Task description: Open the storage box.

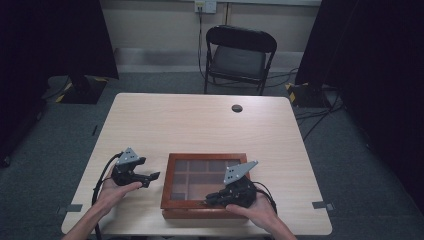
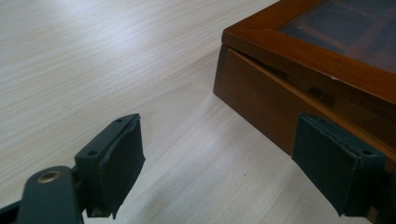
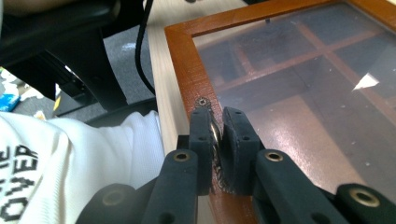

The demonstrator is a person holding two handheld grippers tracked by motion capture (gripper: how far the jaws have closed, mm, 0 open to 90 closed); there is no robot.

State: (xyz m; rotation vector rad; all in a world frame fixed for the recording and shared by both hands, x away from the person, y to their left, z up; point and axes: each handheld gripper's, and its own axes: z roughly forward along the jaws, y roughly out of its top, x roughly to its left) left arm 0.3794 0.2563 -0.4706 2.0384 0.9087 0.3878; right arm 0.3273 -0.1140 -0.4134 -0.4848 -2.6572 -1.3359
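Two forearms enter the high view from the bottom edge, each hand holding a gripper over a pale wooden table (image 1: 200, 120). Between them, near the front edge, sits a wooden box (image 1: 172, 197) with a glass lid showing divided compartments; a folding chair (image 1: 239, 55) stands beyond the far side. From above, the left gripper (image 1: 150, 177) hangs just left of the box, apart from it, while the right gripper (image 1: 212, 199) rests on the lid's front rim. Seen along the left gripper (image 2: 219, 163), its padded jaws stand wide apart, empty, with bare tabletop between them and the box's corner (image 2: 261, 93) close ahead toward the right jaw; the lid looks slightly lifted along this side. Seen along the right gripper (image 3: 218, 135), its jaws are pressed close on a small metal tab (image 3: 214, 133) at the lid's frame (image 3: 187, 74). A white sleeve (image 3: 70, 154) at left bears partial dark letters, "OVER" being readable.
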